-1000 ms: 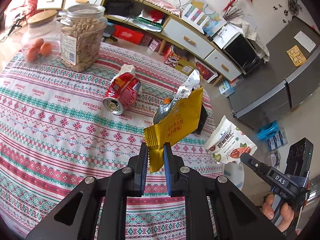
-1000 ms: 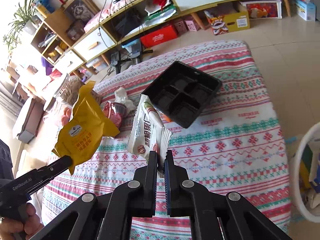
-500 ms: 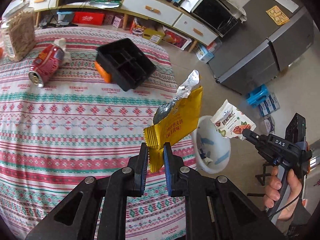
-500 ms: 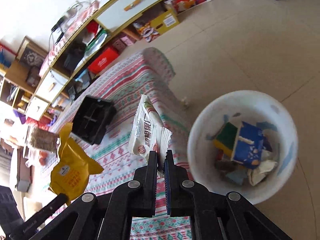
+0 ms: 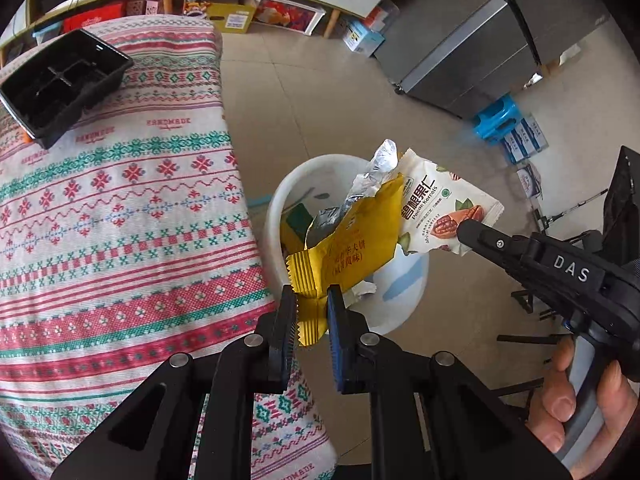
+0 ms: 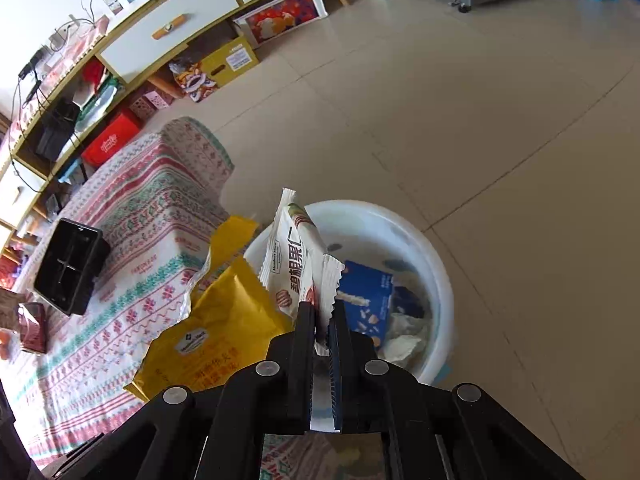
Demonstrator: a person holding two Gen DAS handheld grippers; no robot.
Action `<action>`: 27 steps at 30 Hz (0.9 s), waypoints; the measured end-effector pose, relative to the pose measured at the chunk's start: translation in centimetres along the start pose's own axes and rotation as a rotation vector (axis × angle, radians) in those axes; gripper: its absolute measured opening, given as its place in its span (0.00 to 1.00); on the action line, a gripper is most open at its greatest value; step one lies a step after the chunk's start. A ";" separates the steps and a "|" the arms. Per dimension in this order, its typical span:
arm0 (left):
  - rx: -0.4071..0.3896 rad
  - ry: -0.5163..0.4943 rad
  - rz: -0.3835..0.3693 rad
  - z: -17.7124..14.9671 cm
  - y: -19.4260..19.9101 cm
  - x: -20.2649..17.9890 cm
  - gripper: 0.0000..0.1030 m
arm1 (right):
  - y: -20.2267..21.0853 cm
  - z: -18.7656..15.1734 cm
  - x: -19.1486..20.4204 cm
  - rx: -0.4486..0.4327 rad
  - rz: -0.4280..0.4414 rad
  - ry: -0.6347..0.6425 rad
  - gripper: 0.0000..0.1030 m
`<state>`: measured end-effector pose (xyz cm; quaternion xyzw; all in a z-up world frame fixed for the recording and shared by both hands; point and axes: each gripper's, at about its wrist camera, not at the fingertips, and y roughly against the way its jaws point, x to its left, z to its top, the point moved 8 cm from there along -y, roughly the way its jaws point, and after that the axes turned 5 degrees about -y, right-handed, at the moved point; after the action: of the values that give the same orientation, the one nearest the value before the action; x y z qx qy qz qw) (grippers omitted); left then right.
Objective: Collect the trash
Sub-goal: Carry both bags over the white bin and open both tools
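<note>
Left wrist view: left gripper (image 5: 312, 312) is pinching the crimped end of the yellow wrapper (image 5: 352, 248), which is hanging over the white bin (image 5: 280, 200) beside the table edge. Right gripper (image 5: 460, 228) is entering from 3 o'clock, clamping the pecan packet (image 5: 440, 204) by one corner; the packet is sitting at 1 o'clock of the wrapper, overlapping it, also above the bin. Right wrist view is confirming this: right gripper (image 6: 322, 320) pressed together on the packet (image 6: 296, 264), wrapper (image 6: 224, 320) at 9 o'clock of it, bin (image 6: 420, 240) below, already holding a blue carton (image 6: 364, 292) and crumpled paper.

Risks, as judged:
- The two pieces are crowding each other; releasing together could be snagging one on the other.
- The wrapper is hanging near the bin's table-side rim; light foil may be drifting out onto the floor.
- A thin film may be clinging to a pad after release.

Surface: table under a red-green patterned cloth (image 5: 120, 200), black tray (image 5: 60, 80) at 10 o'clock, still uncollected. Room: beige tiled floor (image 6: 480, 100), low cabinet with white drawers (image 6: 172, 28), grey cabinet (image 5: 500, 40) at 1 o'clock.
</note>
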<state>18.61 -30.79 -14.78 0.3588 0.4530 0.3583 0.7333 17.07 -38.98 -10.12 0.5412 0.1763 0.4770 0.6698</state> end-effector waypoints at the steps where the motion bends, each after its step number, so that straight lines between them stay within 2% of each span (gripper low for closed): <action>1: 0.006 -0.001 0.010 0.1 -0.5 -0.2 0.15 | -0.2 0.0 -0.2 0.002 -0.005 0.003 0.05; 7: 0.016 -0.015 0.052 0.7 -2.3 -0.6 0.15 | -0.3 0.0 -0.7 0.009 -0.024 0.031 0.07; 17: 0.035 -0.006 0.069 1.1 -3.8 0.4 0.15 | -0.7 -0.4 -0.4 0.045 -0.026 0.054 0.10; 19: 0.032 -0.009 0.068 1.4 -4.0 0.2 0.15 | -0.6 -0.3 -0.6 0.035 -0.034 0.040 0.18; 22: 0.031 -0.010 0.062 2.3 -4.9 -0.3 0.15 | -0.2 0.0 -0.8 0.023 -0.024 0.017 0.25; 25: 0.024 -0.022 0.052 2.5 -5.5 -1.0 0.16 | 0.0 0.2 -1.0 0.014 -0.021 0.006 0.27; 27: 0.031 -0.059 0.012 2.6 -6.3 -2.2 0.18 | 0.1 0.5 -1.1 0.008 -0.013 -0.010 0.28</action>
<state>21.57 -36.27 -18.39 0.3833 0.4343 0.3450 0.7385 16.86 -40.15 -10.21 0.5449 0.1783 0.4692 0.6717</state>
